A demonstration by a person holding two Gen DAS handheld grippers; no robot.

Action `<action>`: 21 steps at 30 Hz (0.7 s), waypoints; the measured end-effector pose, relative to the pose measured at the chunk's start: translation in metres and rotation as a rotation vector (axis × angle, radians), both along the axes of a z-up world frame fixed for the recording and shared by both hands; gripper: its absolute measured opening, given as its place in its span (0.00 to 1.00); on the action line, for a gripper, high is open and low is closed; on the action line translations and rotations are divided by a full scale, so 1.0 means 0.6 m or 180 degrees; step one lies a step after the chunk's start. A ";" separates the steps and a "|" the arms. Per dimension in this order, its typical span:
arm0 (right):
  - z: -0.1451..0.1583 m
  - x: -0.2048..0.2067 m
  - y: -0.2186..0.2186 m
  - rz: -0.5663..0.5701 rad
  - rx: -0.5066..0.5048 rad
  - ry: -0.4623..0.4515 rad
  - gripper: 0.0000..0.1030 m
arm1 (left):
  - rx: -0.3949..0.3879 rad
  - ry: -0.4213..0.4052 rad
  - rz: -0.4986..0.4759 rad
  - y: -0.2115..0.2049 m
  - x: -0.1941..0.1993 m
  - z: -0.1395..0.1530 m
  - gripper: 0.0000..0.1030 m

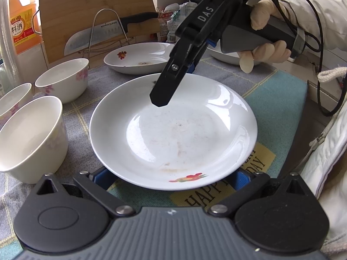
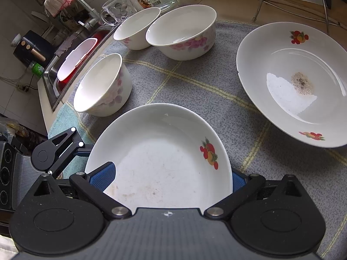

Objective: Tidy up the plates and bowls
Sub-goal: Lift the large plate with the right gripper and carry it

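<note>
bowls: three of them [image 2: 104, 86] [image 2: 136, 29] [image 2: 182, 32] off to the left of my plate, apart and not nested, so I'd guess they get stacked later.

left tongs [image 1: 171, 177]: spread wide on either side of the plate's near rim. I can't tell if the blue pads actually touch it, so call it lined up, not clamped.

plate [image 1: 173, 130]: dead center on the gray checked mat [image 2: 195, 82], flat, a bit grubby in the middle. It's the one I'm working on.

right tongs [image 1: 160, 101]: coming in over the plate's far rim, angled down. In their own view the pads [image 2: 102, 176] sit wide either side of the plate edge, nothing pinched yet.

second plate [image 2: 292, 82]: beyond and right of my plate, well apart, also dirty. Probably where mine gets stacked.

my gloved hand [image 1: 266, 43]: far right, wrapped round the handle.
</note>
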State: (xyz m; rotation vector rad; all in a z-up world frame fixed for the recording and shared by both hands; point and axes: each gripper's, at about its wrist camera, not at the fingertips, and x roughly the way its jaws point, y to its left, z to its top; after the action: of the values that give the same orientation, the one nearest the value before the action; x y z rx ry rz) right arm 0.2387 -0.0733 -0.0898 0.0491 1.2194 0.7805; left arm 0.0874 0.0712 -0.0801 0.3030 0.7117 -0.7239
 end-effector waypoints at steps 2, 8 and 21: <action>0.001 -0.001 -0.001 -0.0004 0.0011 0.0002 1.00 | -0.0012 0.0009 -0.0001 0.001 0.000 0.000 1.00; 0.005 -0.005 -0.003 0.0005 0.0024 -0.0005 1.00 | -0.0009 0.0009 -0.0016 -0.001 0.001 0.007 1.00; 0.023 -0.015 -0.030 -0.0043 0.0098 -0.0070 1.00 | 0.0014 0.0000 -0.0092 -0.022 0.000 0.030 1.00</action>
State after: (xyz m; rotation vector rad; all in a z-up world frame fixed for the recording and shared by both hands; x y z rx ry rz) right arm 0.2299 -0.0913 -0.0761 0.0735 1.1852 0.7862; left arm 0.0873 0.0581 -0.0622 0.3179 0.7101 -0.7497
